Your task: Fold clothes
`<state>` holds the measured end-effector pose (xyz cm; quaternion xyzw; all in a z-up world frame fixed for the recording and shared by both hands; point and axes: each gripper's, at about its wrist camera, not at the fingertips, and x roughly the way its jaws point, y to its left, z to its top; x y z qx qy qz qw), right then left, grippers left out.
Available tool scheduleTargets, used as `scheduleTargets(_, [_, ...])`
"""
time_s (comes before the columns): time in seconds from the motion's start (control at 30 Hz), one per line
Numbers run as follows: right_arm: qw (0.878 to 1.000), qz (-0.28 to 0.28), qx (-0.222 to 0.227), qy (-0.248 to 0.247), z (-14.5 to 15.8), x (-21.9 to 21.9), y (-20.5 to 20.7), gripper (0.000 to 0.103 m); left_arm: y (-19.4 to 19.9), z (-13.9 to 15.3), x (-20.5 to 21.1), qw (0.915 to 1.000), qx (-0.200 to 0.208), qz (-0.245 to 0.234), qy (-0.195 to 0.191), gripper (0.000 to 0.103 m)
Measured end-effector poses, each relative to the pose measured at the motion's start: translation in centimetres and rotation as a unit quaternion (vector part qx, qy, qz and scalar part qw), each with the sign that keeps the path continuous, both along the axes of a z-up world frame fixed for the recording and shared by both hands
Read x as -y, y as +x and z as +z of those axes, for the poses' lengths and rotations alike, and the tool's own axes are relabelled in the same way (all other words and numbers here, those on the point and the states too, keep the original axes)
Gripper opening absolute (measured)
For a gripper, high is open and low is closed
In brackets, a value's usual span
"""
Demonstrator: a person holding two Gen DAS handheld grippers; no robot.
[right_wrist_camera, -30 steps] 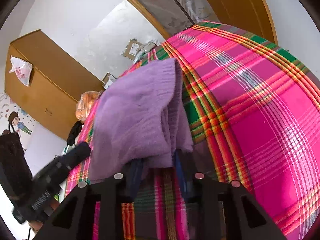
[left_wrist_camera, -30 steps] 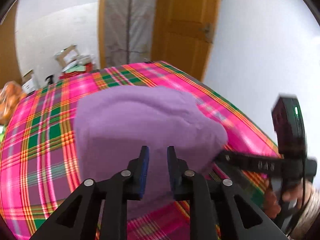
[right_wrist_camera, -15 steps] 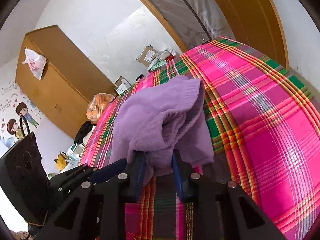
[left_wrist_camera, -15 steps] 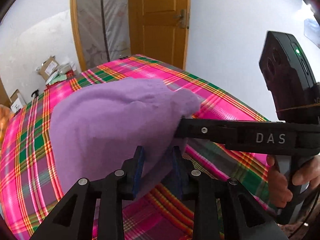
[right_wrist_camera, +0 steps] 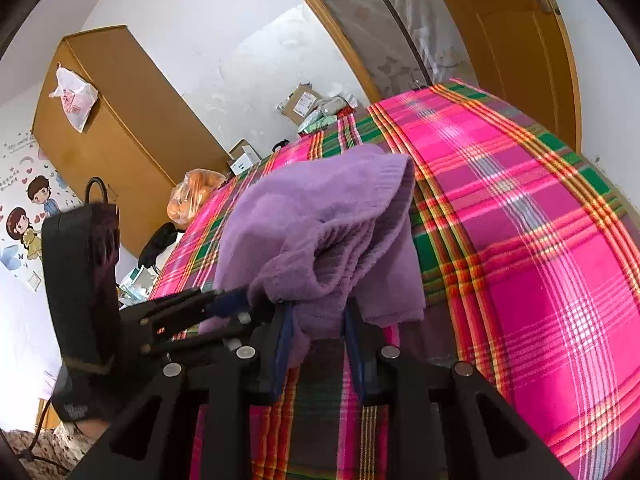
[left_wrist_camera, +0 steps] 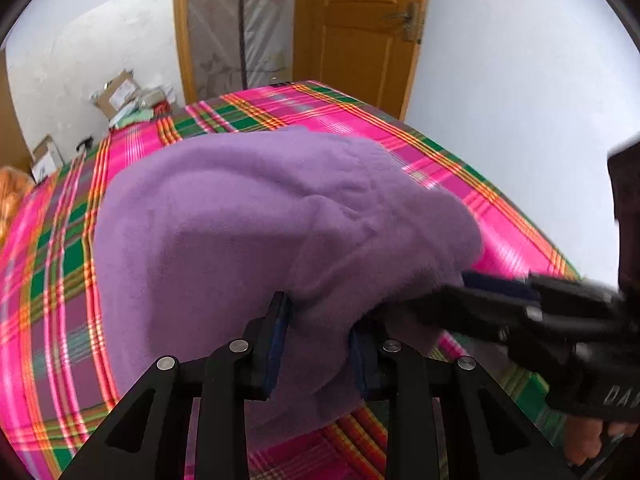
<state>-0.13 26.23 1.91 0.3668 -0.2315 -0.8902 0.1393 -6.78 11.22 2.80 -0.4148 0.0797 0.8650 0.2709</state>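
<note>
A purple knitted sweater (left_wrist_camera: pixel 240 232) lies bunched and partly lifted over a pink plaid bedspread (left_wrist_camera: pixel 460 184). In the left wrist view my left gripper (left_wrist_camera: pixel 318 316) is shut on the sweater's near edge, with thick cloth filling the gap between its blue pads. My right gripper (left_wrist_camera: pixel 464 292) reaches in from the right and bites the same edge close by. In the right wrist view my right gripper (right_wrist_camera: pixel 319 308) is shut on a hanging fold of the sweater (right_wrist_camera: pixel 320 216). My left gripper (right_wrist_camera: pixel 236 300) comes in from the left, almost touching it. The sweater's underside is hidden.
The bedspread (right_wrist_camera: pixel 520 240) stretches to the right and far side. A wooden door (left_wrist_camera: pixel 360 32) and white wall stand beyond the bed. Cardboard boxes (left_wrist_camera: pixel 120 92) sit at the far end, with a wardrobe (right_wrist_camera: pixel 120 120) and an orange bag (right_wrist_camera: pixel 196 196) to the left. A hand (left_wrist_camera: pixel 584 436) holds the right gripper.
The two grippers have drawn closer together while keeping hold of the sweater's edge. The right gripper has dropped lower in the left wrist view, and the sweater bulges more.
</note>
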Motion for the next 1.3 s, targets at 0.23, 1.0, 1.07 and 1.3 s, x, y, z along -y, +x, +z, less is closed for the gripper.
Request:
scheduleTargets(0.23, [1.000,0.002,0.019,0.001,-1.2,0.3,-0.1,0.041,-0.8,1.7,3.1,0.9975,-0.013,0.048,0.050,0.006])
scheduleTargets(1.0, [0.999,-0.009,-0.030,0.032,1.6,3.3,0.8,0.011,-1.5,6.3,14.0,0.9698,-0.076,0.185,0.139,0.006])
scheduleTargets(1.07, [0.998,-0.005,-0.048,0.047,3.1,4.0,0.5,0.010,-1.4,6.5,15.0,0.9667,-0.082,0.196,0.142,0.006])
scheduleTargets(1.3, [0.991,0.031,-0.103,0.083,7.4,7.5,-2.2,0.008,-0.5,6.8,19.7,0.9523,-0.097,0.247,0.151,0.006])
